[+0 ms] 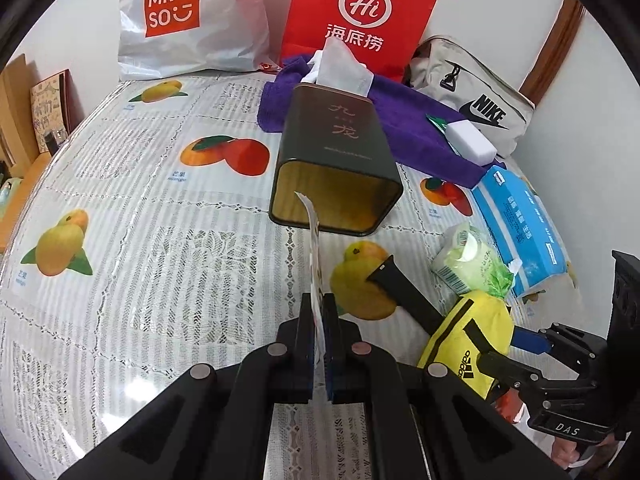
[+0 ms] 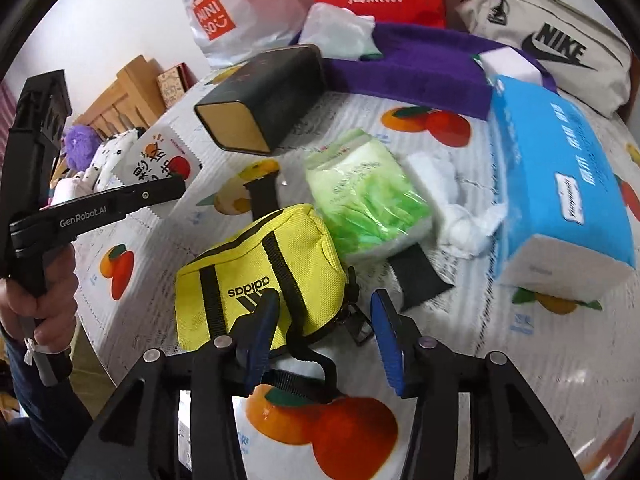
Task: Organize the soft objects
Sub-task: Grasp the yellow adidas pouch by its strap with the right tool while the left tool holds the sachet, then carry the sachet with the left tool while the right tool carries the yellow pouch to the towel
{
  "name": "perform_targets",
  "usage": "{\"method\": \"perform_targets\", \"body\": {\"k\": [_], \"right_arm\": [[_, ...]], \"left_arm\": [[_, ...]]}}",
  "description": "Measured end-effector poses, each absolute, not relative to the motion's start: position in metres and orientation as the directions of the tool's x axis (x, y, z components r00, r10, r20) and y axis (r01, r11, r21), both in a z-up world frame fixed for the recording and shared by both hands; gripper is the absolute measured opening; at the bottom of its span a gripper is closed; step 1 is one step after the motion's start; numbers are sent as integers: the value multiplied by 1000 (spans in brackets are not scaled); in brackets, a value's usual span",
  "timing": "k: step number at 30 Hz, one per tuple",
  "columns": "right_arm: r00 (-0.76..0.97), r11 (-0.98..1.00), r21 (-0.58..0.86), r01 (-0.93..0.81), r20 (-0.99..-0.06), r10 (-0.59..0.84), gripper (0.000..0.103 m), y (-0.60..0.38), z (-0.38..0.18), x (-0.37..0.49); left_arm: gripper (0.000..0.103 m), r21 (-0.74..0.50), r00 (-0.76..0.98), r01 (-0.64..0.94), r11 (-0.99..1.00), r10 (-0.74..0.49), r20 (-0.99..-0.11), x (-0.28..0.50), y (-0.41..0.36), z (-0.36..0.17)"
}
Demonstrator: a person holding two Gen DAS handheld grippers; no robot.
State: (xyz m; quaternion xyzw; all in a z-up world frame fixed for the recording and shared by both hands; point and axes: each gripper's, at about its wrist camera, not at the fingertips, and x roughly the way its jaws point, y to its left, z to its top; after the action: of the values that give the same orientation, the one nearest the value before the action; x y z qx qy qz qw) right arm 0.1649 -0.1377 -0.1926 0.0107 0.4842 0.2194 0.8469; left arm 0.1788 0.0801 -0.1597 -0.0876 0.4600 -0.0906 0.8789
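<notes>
My left gripper (image 1: 319,308) is shut on a thin white printed packet (image 1: 314,256), held edge-on above the table in front of the open mouth of a dark tin lying on its side (image 1: 340,160). In the right wrist view the same packet (image 2: 160,158) shows fruit print beside the left gripper (image 2: 96,206). My right gripper (image 2: 324,320) is open, its blue pads either side of the strap end of a yellow Adidas pouch (image 2: 260,272). The pouch also shows in the left wrist view (image 1: 468,336). A green tissue pack (image 2: 368,200) lies beyond it.
A blue tissue box (image 2: 560,184), white sponge (image 2: 508,62), purple towel (image 2: 408,64), Nike bag (image 2: 552,44), red paper bag (image 1: 360,12) and Miniso bag (image 1: 188,20) crowd the back and right. The fruit-print tablecloth (image 1: 140,220) covers the table.
</notes>
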Motion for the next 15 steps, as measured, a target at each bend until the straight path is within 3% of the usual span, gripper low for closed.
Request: {"method": "perform_targets", "body": {"k": [15], "right_arm": [[532,897,221,-383,-741,410,20,-150,-137,149]], "left_arm": [[4,-232,571,84,969,-238,-785,177,77,-145]]}}
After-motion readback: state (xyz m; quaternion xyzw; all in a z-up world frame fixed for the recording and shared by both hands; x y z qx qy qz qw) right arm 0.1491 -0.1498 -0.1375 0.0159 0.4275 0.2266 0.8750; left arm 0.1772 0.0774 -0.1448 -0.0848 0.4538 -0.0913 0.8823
